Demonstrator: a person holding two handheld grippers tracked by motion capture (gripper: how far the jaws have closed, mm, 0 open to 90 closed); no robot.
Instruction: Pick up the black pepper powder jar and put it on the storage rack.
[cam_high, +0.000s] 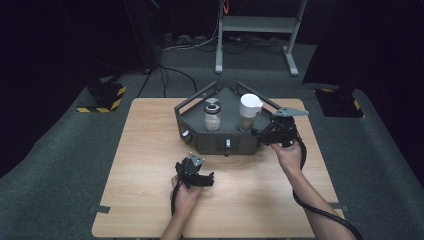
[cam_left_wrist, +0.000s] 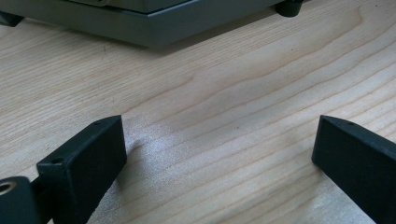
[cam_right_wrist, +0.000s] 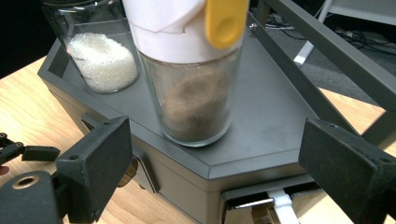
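A grey angular box (cam_high: 200, 142) stands at the back middle of the wooden table (cam_high: 145, 200). On its top stand two glass jars. One has a metal lid and white grains (cam_high: 212, 116) (cam_right_wrist: 100, 65). The other has a white cap with a yellow tab and holds brown powder (cam_high: 247, 114) (cam_right_wrist: 196, 102). My right gripper (cam_high: 260, 132) (cam_right_wrist: 215, 135) is open at the box's right front corner, level with the brown-powder jar; its jaws stand wide of the glass and touch nothing. My left gripper (cam_high: 195, 174) (cam_left_wrist: 219, 123) is open over bare wood in front of the box.
The box has raised rails (cam_high: 200, 96) along its back sides and a small white latch (cam_high: 228, 143) (cam_right_wrist: 280, 200) on its front wall. Behind the table stand a metal frame (cam_high: 260, 25), floor cables and yellow-black striped bases (cam_high: 102, 97).
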